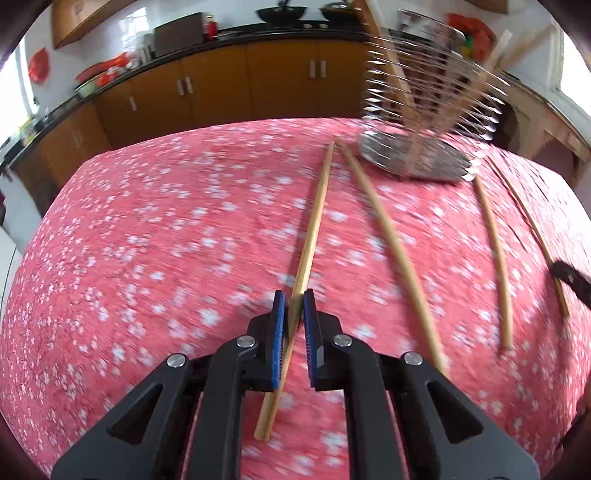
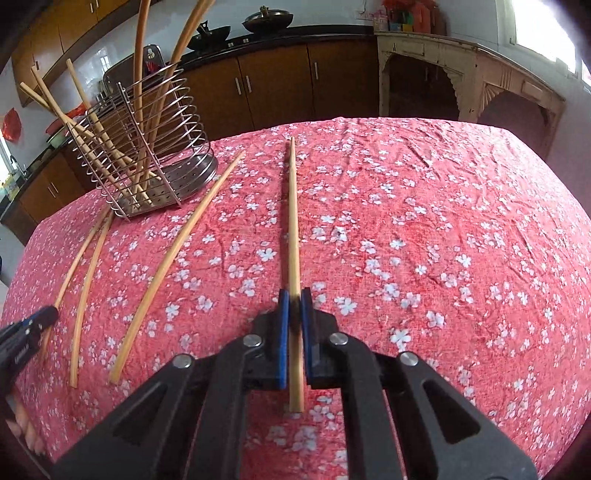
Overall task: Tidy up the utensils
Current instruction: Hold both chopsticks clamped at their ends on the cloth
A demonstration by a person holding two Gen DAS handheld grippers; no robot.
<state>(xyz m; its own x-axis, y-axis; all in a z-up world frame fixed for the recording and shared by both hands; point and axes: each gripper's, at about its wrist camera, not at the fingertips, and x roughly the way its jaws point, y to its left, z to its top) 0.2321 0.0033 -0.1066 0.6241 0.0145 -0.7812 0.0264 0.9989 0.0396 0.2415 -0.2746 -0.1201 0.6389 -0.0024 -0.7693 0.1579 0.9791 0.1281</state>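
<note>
My left gripper (image 1: 294, 299) is shut on a wooden chopstick (image 1: 312, 225) near its thick end. Three more chopsticks lie to its right (image 1: 388, 236), (image 1: 495, 254), (image 1: 532, 225). A wire utensil holder (image 1: 424, 122) with several chopsticks in it stands at the far right, blurred. My right gripper (image 2: 294, 297) is shut on another chopstick (image 2: 293, 221) that points away over the cloth. In the right wrist view the holder (image 2: 147, 147) stands at the far left, with three loose chopsticks (image 2: 173, 258), (image 2: 86, 288), (image 2: 74, 266) beside it. The left gripper's tip (image 2: 35, 319) shows at the left edge.
The table has a red flowered cloth (image 2: 424, 240). Brown kitchen cabinets (image 1: 221, 88) and a black counter with woks (image 2: 266, 18) run behind the table. A white carved sideboard (image 2: 461, 70) stands at the back right. The right gripper's tip (image 1: 570, 278) shows at the right edge of the left wrist view.
</note>
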